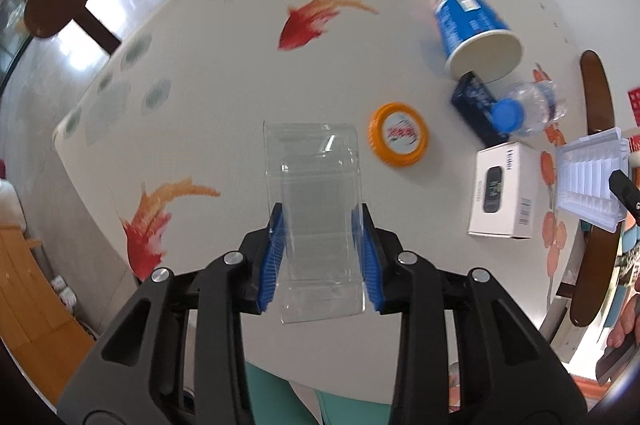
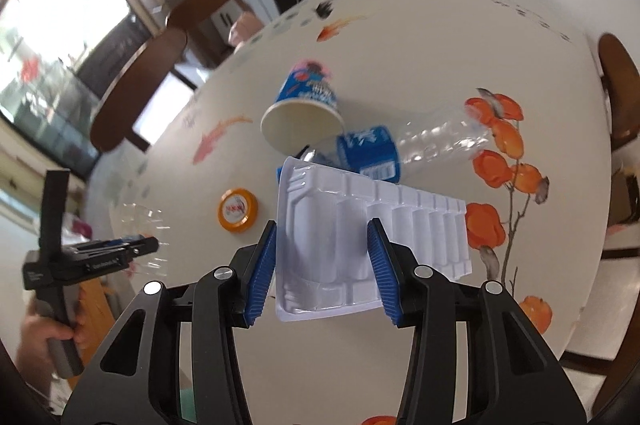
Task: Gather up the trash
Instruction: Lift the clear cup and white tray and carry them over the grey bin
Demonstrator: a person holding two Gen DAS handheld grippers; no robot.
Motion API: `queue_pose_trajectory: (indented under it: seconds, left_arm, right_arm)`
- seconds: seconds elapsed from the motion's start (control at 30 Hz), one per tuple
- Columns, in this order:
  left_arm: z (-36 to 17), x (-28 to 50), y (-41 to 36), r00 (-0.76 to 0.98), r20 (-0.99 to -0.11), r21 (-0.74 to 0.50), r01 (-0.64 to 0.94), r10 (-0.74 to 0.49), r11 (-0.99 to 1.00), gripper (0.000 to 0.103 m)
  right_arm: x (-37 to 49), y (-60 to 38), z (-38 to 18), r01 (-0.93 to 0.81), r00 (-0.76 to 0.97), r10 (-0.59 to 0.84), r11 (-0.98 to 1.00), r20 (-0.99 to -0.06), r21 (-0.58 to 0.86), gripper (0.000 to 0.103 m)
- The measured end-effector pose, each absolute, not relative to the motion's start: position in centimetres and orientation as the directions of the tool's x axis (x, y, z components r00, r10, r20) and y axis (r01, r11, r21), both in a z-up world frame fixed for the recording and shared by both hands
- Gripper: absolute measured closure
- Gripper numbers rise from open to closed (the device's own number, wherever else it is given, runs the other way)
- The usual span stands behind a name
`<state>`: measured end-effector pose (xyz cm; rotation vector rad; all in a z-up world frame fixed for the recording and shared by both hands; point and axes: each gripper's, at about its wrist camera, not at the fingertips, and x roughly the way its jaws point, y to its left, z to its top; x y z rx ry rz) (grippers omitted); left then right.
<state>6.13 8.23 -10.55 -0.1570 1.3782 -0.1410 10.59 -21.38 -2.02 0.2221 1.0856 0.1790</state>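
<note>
Setting: round table (image 1: 224,73) under a cream cloth printed with red-orange fish and orange blossoms; wooden chairs (image 2: 136,85) around it, a window at upper left of the right wrist view.
Left gripper (image 1: 320,221): clenched on a clear plastic box (image 1: 316,193), blue pads pressing both its sides at centre frame, the box apparently off the cloth.
Right gripper (image 2: 322,233): clenched on a white moulded plastic tray (image 2: 344,225), held at centre frame above the cloth.
Still on the table: blue paper cup (image 1: 468,25) on its side at upper right; crushed clear bottle (image 1: 528,105) with a blue cap beside it; dark blue packet (image 1: 474,97) between cup and bottle; orange lid (image 1: 400,135) right of the box; white carton (image 1: 504,193) at right.
Progress: early, by my reading; two pieces are in hand, five remain, and no bin shows in either view.
Writing: carton reads "Haier" beside a picture of a wristband; red characters on the lid and print on the cup are too blurred to read.
Person: a hand (image 2: 48,337) grips the left tool's handle at lower left of the right wrist view.
</note>
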Motion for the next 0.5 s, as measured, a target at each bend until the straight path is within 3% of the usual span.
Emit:
queue_pose_trajectory:
  seconds: [0.2, 0.5]
  left_arm:
    - [-7.9, 6.0, 8.3, 0.248, -0.946, -0.199, 0.056, -0.207, 0.978, 0.071]
    - [-4.7, 3.9, 14.0, 0.344, -0.915, -0.218, 0.014, -0.209, 0.976, 0.071]
  right_arm:
    - [8.8, -21.7, 1.2, -0.025, 0.514, 0.319, 0.934, -0.796, 0.357, 0.057]
    - [7.2, -15.2, 6.5, -0.204, 0.531, 0.548, 0.823, -0.646, 0.53, 0.057]
